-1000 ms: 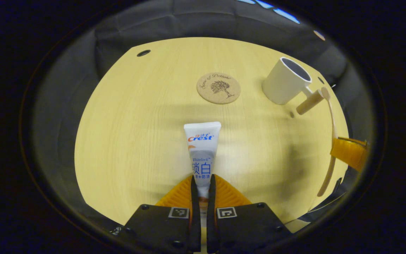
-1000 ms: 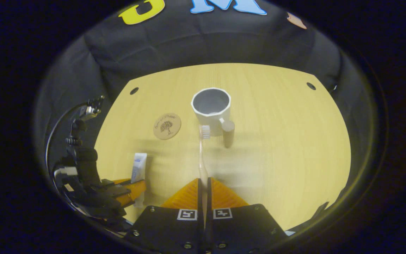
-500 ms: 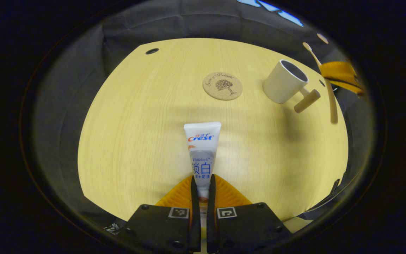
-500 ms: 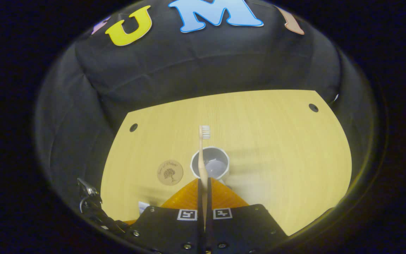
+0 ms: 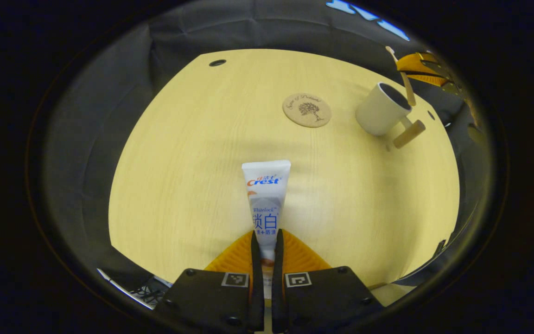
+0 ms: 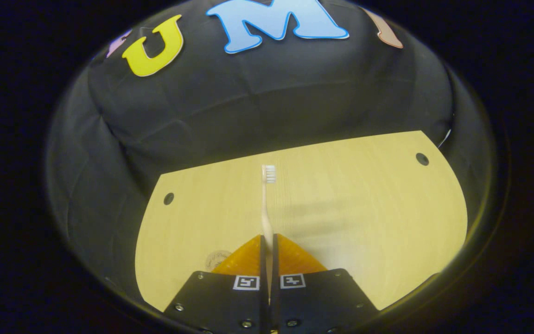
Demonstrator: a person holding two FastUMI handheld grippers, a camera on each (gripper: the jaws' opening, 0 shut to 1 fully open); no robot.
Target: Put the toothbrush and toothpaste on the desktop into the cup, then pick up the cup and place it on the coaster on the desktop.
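Note:
My left gripper [image 5: 267, 234] is shut on a white toothpaste tube [image 5: 266, 195], which points forward above the wooden desktop [image 5: 193, 153]. Far right of it stands the white cup [image 5: 382, 115] with a wooden handle [image 5: 409, 133], and the round cork coaster [image 5: 307, 109] lies just left of the cup. Above the cup, the right gripper [image 5: 417, 65] holds the toothbrush [image 5: 401, 76] steeply, its lower end at the cup's mouth. In the right gripper view, my right gripper [image 6: 267, 236] is shut on the toothbrush [image 6: 265, 208], bristles [image 6: 270, 173] pointing away.
The desktop [image 6: 364, 208] ends at the black cloth wall behind, with small round holes [image 6: 422, 159] near its back corners. A sliver of the coaster [image 6: 215, 258] peeks beside my right fingers.
My right gripper rose and tipped the toothbrush up, carrying it over the cup, which slid out of the right gripper view. My left gripper kept the tube and turned slightly.

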